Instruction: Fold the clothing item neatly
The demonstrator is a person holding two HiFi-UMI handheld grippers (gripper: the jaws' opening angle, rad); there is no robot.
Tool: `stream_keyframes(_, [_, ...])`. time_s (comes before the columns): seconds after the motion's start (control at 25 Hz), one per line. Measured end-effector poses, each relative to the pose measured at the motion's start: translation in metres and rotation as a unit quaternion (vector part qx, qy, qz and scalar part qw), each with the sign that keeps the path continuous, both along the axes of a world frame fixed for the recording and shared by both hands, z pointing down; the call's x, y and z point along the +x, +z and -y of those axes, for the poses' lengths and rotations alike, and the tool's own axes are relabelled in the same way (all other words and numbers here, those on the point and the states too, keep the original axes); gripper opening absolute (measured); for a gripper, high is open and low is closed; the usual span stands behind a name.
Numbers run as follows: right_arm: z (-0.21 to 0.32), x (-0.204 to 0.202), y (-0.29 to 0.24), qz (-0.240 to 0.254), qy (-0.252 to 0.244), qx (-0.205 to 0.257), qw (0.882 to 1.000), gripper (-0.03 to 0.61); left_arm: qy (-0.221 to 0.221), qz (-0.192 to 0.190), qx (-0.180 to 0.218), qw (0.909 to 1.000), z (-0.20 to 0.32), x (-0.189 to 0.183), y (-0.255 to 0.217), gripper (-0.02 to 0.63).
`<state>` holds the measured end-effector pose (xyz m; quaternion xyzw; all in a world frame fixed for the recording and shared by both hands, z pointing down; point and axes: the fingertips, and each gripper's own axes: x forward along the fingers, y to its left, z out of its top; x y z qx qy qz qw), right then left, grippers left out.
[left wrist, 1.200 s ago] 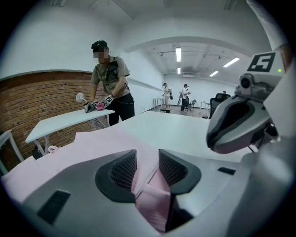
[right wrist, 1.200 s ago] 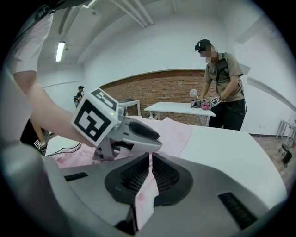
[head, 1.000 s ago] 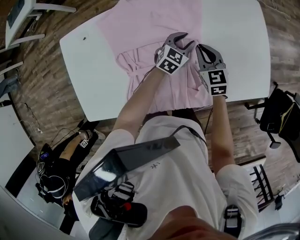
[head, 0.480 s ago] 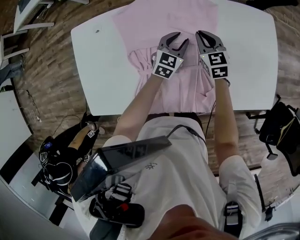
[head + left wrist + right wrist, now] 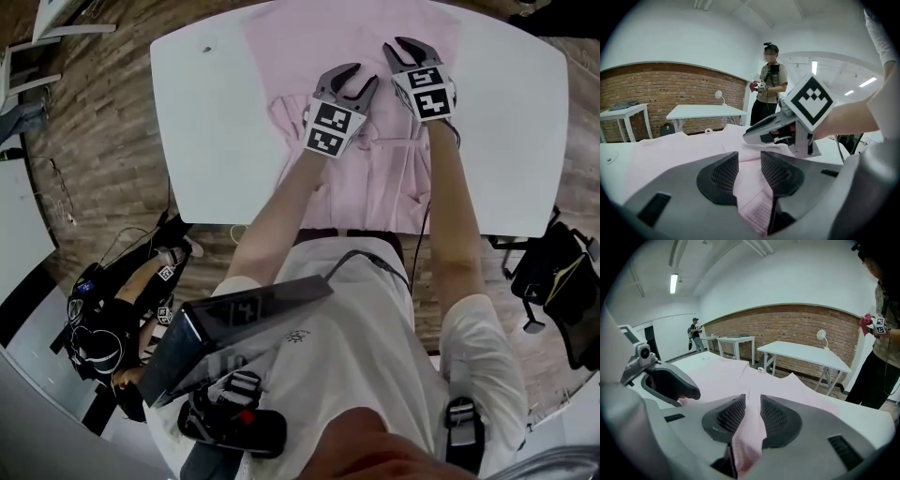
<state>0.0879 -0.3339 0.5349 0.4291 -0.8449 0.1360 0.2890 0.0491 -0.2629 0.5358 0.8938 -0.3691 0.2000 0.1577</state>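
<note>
Our pink shirt [image 5: 356, 37] lies spread on the white table [image 5: 216, 141]. Left gripper [image 5: 364, 77] has its jaws parted with fabric loose between them. Right gripper [image 5: 398, 47] jaws have just been opening around a fold.

- I have the white table [image 5: 216, 150] across the head view from 10 to 2 o'clock, standing on wooden floor [image 5: 103, 131].
- Black chair [image 5: 562, 277] at 4 o'clock.
- Black gear [image 5: 98, 342] on the floor at 8 o'clock.
- In the left gripper view, a standing person [image 5: 769, 86] at 12 o'clock and a brick wall [image 5: 670, 101] at 9.
- In the right gripper view, a desk lamp [image 5: 821, 336] on a spare table [image 5: 801, 351] at 1 o'clock.
</note>
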Motion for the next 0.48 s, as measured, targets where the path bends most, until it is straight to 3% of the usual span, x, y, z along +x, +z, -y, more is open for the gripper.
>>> stream_keyframes(0.32, [0.012, -0.005, 0.036, -0.024, 0.001, -0.067, 0.997, 0.08, -0.007, -0.012, -0.038, 0.9992, -0.001, -0.002, 0.015, 0.132])
stream_keyframes(0.4, [0.012, -0.003, 0.039, -0.03, -0.001, -0.071, 0.997, 0.012, -0.007, -0.013, -0.043, 0.999, 0.0, -0.002, 0.019, 0.132])
stream_keyframes(0.48, [0.012, 0.0, 0.037, -0.029, 0.0, -0.066, 0.997, 0.009, -0.008, -0.012, -0.042, 0.999, 0.001, -0.003, 0.022, 0.132])
